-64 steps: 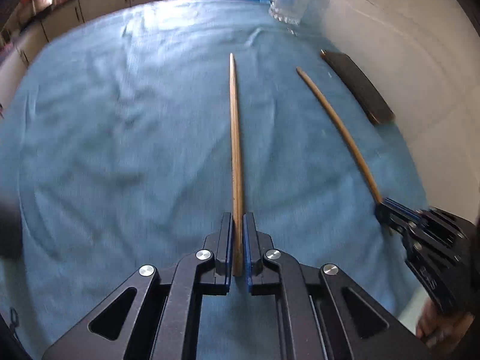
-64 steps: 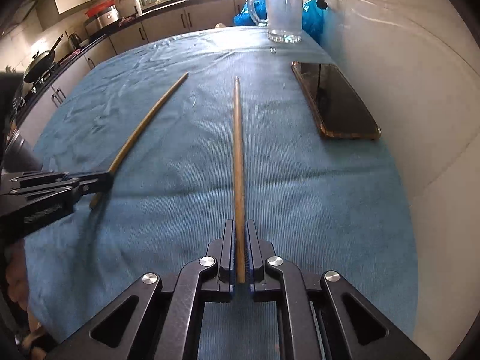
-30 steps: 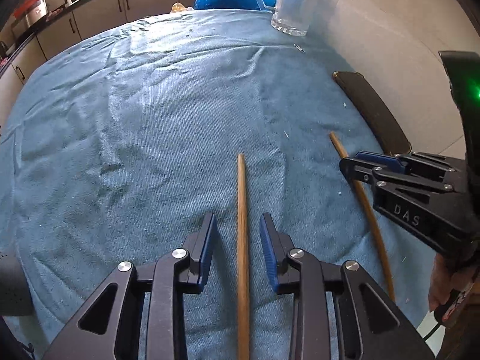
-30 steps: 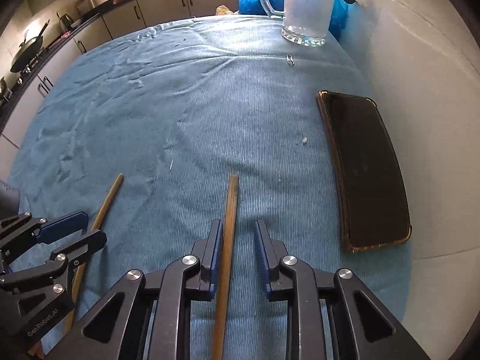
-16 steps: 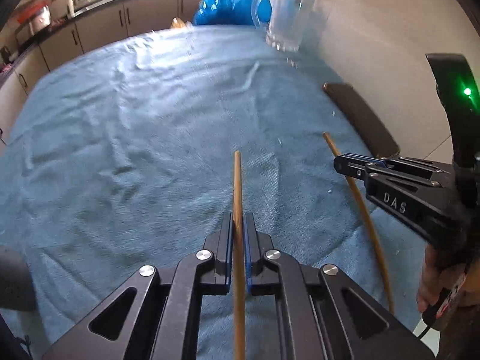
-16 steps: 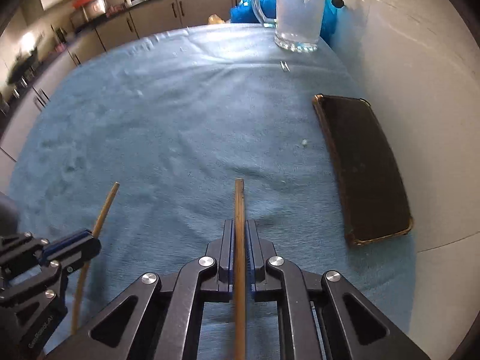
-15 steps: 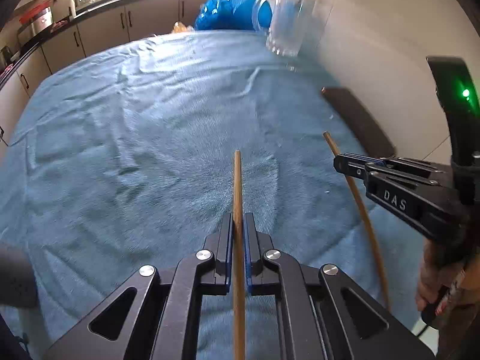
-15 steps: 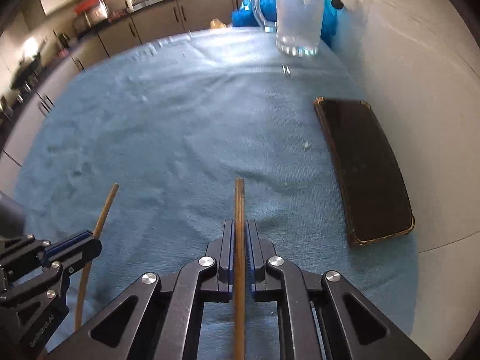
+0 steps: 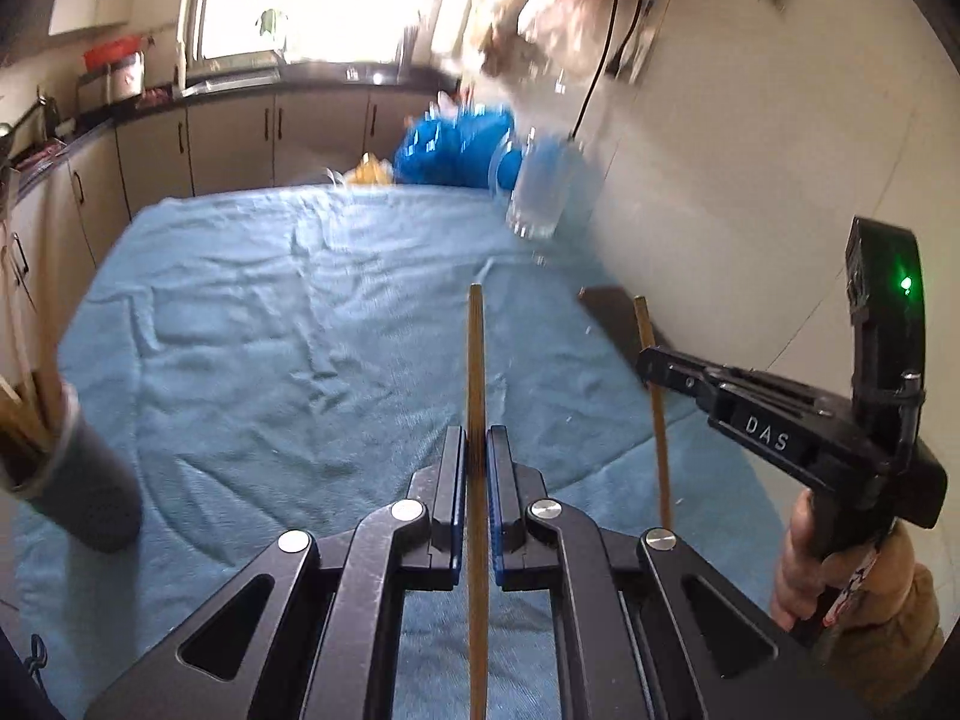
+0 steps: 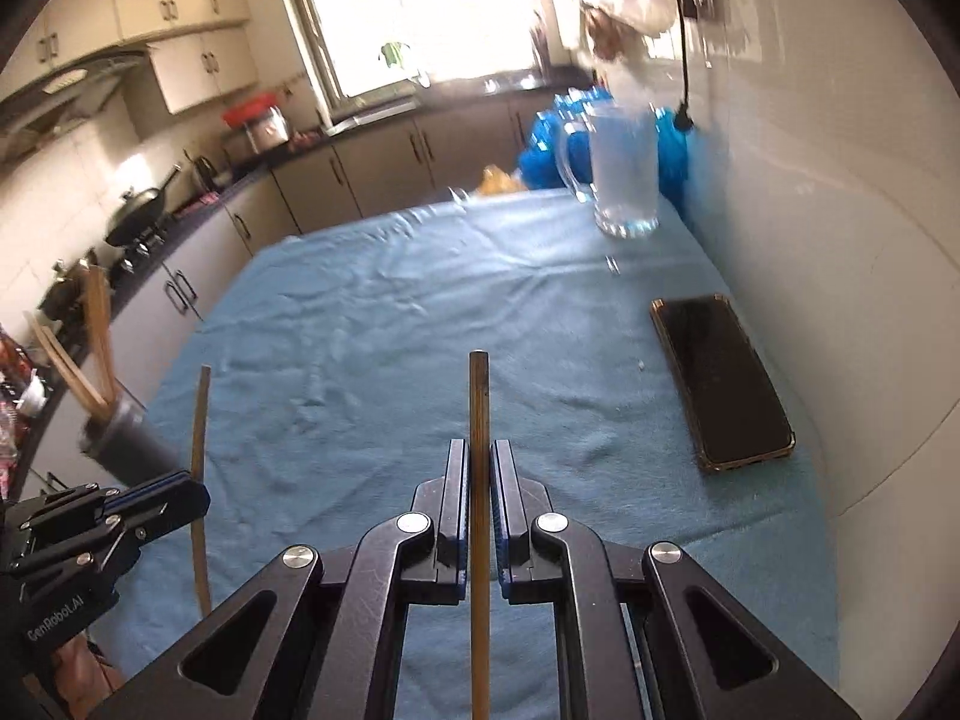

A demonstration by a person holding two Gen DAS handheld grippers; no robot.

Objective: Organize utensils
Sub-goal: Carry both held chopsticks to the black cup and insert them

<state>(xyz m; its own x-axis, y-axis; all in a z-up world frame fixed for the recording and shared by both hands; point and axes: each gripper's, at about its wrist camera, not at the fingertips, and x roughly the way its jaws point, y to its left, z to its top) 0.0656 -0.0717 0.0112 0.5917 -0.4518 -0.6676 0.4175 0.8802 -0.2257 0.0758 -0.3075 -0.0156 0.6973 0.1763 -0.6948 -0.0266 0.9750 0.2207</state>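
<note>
Two chopsticks point(image 9: 477, 372) point(image 10: 479, 420) now lifted off blue cloth point(image 9: 270, 330), jaws clamped since.

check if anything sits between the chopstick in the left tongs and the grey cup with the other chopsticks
Nothing visible does. The left tongs grip one chopstick, and only bare blue cloth lies between it and the grey cup at the left edge.

Two chopsticks point(image 10: 479, 396) point(image 10: 200, 420), one mug point(image 10: 621, 174), one phone point(image 10: 723, 378)
</note>
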